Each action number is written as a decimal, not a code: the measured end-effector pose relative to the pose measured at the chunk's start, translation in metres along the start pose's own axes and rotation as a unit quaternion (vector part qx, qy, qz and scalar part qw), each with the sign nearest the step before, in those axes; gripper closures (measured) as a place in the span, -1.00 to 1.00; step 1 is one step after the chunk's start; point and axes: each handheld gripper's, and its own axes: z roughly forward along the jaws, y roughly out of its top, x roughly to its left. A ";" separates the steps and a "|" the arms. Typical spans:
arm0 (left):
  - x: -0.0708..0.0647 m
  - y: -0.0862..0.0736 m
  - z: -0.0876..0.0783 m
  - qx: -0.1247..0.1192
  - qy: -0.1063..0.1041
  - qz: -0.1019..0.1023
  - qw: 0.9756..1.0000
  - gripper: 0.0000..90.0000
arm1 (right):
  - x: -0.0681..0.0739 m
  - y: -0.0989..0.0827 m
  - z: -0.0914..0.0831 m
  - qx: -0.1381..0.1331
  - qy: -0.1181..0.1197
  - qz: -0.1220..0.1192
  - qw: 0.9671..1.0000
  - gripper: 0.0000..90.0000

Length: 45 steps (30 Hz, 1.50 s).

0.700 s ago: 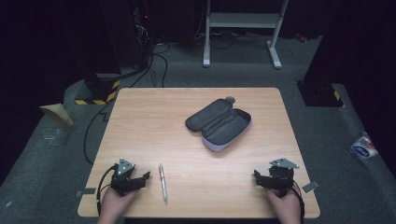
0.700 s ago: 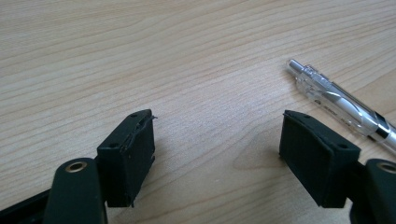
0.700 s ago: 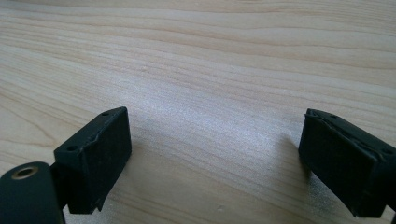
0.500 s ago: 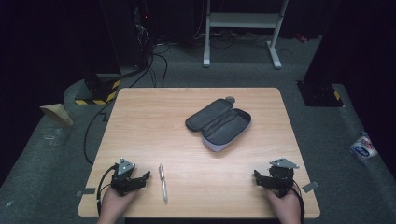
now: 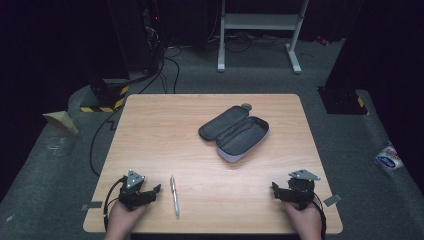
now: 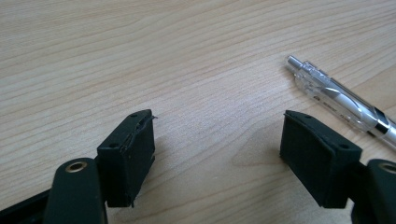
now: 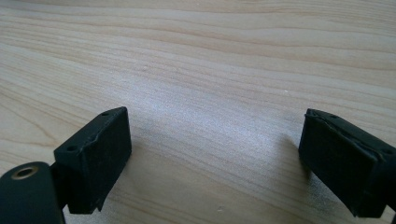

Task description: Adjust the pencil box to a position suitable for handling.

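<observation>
A clear and white pen [image 5: 174,195] lies on the wooden table [image 5: 165,135] near its front edge; its silver tip end shows at the right of the left gripper view, pen [image 6: 341,101]. My left gripper [image 5: 151,190] rests just left of the pen, open, nothing between its jaws [image 6: 217,149]. My right gripper [image 5: 276,190] rests at the front right of the table, open and empty over bare wood [image 7: 215,149]. An open dark zip case [image 5: 234,132] with a grey lining lies at the middle, well beyond both grippers.
A small round dark object [image 5: 246,106] sits at the case's far end. Beyond the table stand a white metal frame [image 5: 260,22] and cables on the grey floor. A yellow-black striped block [image 5: 107,100] lies off the left corner.
</observation>
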 end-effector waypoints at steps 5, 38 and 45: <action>0.000 0.000 0.000 0.003 0.008 -0.002 1.000 -0.46 | 0.000 0.000 0.000 0.002 0.002 0.003 1.000 -0.80; 0.000 0.002 0.003 0.011 0.009 -0.011 1.000 -0.66 | 0.026 -0.003 -0.016 -0.042 0.044 -0.038 0.997 -0.26; 0.000 0.002 0.003 0.011 0.008 -0.009 1.000 -0.66 | 0.040 0.000 -0.020 -0.058 0.075 -0.031 0.995 -0.19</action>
